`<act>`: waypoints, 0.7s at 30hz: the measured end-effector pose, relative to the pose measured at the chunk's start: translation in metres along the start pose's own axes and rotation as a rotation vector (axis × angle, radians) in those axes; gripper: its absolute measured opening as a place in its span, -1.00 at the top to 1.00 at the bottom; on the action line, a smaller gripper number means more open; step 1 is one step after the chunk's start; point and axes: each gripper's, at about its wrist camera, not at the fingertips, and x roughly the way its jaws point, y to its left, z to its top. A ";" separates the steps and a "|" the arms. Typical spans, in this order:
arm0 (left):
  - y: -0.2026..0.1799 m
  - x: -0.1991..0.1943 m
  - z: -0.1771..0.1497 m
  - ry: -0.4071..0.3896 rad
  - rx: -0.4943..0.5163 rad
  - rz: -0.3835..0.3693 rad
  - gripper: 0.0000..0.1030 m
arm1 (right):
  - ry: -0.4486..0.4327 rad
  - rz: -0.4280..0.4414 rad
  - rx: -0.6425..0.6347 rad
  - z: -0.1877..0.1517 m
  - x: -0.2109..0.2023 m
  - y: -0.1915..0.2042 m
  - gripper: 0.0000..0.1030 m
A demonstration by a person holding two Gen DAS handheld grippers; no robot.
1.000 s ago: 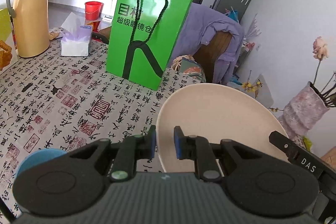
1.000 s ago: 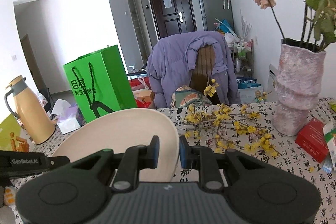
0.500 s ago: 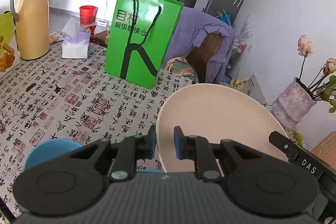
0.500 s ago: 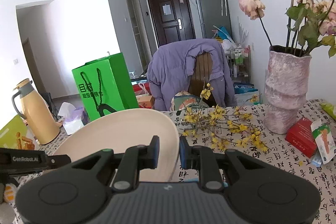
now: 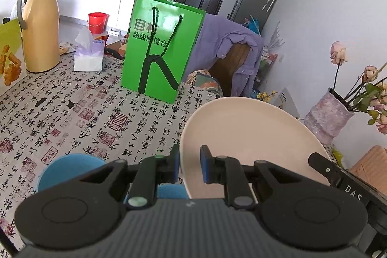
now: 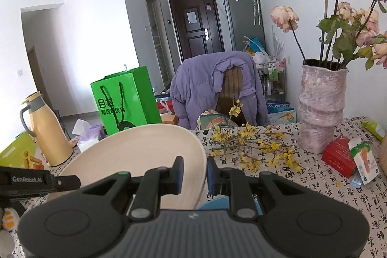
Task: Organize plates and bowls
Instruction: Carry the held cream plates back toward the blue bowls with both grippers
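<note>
Left wrist view: left gripper (image 5: 189,167) pinching left rim of round cream plate (image 5: 246,137); right gripper (image 6: 194,172) pinching opposite rim; plate aloft over round blue dish (image 5: 65,172) on table, directly beneath both grippers.

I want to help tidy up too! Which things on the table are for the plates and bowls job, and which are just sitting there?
For the job:
cream plate, gripped on opposite rims by the left gripper and right gripper
blue dishes below it

Just sitting there:
green bag
yellow jug
tissue box
pink vase
yellow flower sprigs
red box
</note>
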 end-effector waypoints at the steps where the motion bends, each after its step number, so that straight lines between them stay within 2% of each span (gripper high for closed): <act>1: 0.000 -0.002 -0.001 -0.001 -0.001 -0.002 0.67 | -0.003 -0.002 0.000 -0.001 -0.002 0.000 0.63; 21: 0.007 -0.034 -0.019 -0.013 0.005 -0.032 0.67 | -0.040 0.000 0.010 -0.019 -0.045 0.005 0.63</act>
